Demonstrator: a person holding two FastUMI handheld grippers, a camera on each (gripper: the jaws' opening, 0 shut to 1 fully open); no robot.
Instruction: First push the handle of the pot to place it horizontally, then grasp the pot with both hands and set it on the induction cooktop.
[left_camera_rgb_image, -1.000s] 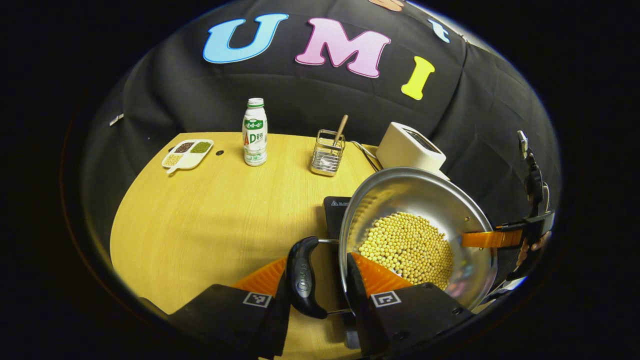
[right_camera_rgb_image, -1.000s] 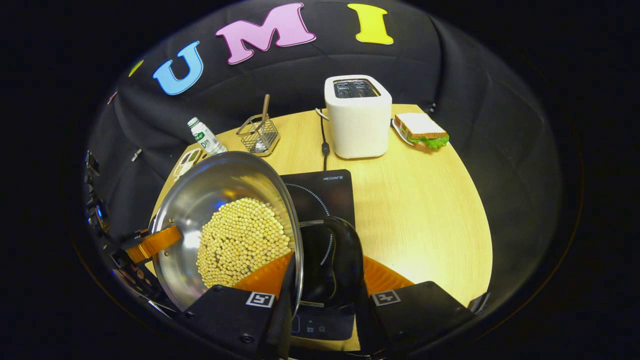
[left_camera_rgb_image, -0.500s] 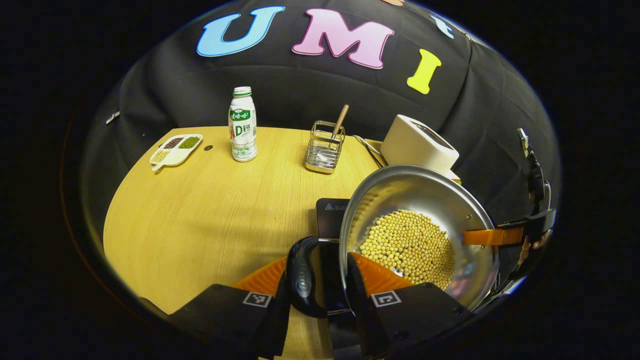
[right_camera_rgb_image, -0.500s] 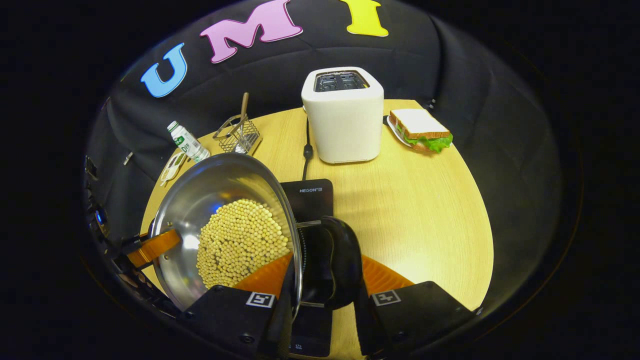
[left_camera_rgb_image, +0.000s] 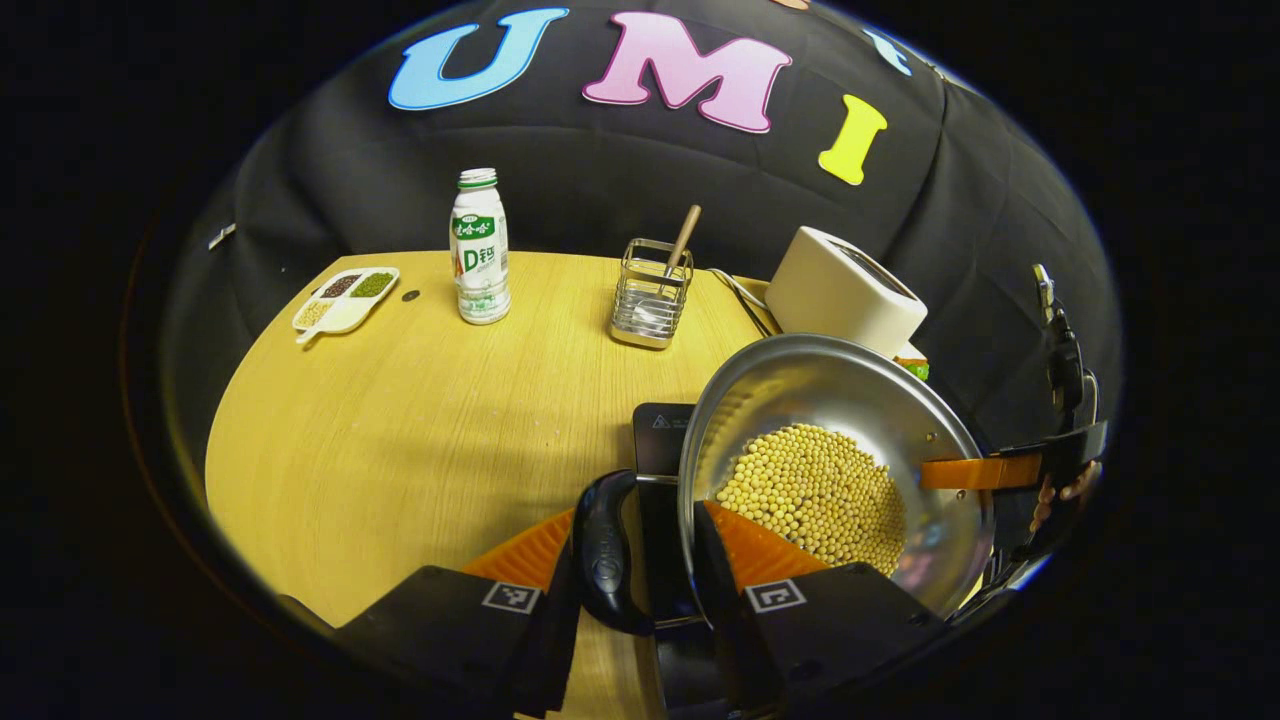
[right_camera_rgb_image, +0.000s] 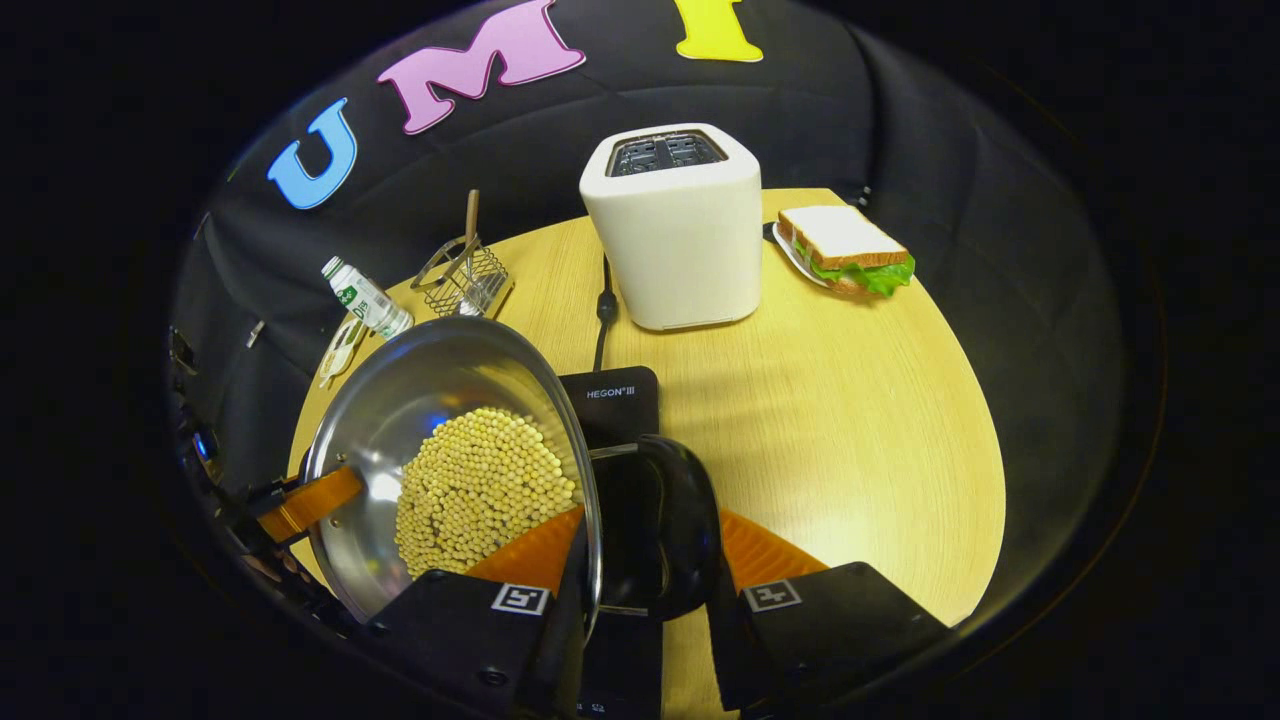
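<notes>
My pot (left_camera_rgb_image: 835, 470), shiny steel and full of round beans (left_camera_rgb_image: 815, 495), hides most of the cooktop (right_camera_rgb_image: 610, 400); both jaws clench its black handles.

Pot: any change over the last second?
The pot, clamped at both handles by the left gripper and right gripper, has been carried toward the toaster, covering more of the cooktop. Unchanged: both grips, the beans in the pot, the bottle.
</notes>
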